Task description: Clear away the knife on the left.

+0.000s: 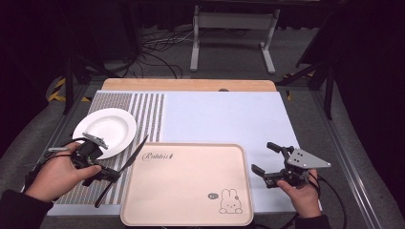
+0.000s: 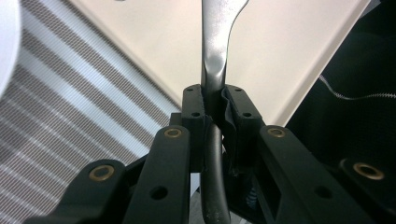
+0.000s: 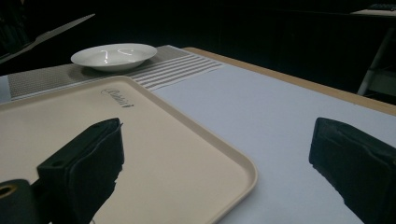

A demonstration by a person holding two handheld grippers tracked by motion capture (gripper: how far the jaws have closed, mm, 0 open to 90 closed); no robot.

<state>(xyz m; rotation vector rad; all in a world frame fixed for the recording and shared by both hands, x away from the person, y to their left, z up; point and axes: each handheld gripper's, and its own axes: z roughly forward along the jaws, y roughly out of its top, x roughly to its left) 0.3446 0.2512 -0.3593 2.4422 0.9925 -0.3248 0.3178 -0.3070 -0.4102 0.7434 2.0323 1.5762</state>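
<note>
Nearby, white plate (image 1: pixel 105 130), striped mat (image 1: pixel 145 114), beige tray (image 1: pixel 188 188) between hand-held grippers

A white plate (image 1: pixel 105 130) sits on a grey striped placemat (image 1: pixel 148 114) at the left of the table (image 1: pixel 191 85). Just right of the mat, a pale blue sheet (image 1: pixel 224 119) covers most of the tabletop, leaving a wooden strip bare at the far edge. Beyond the table, a white metal stand (image 1: pixel 234 28) rests on grey carpet (image 1: pixel 229 62) beside loose black cables (image 1: pixel 157 52).
</note>
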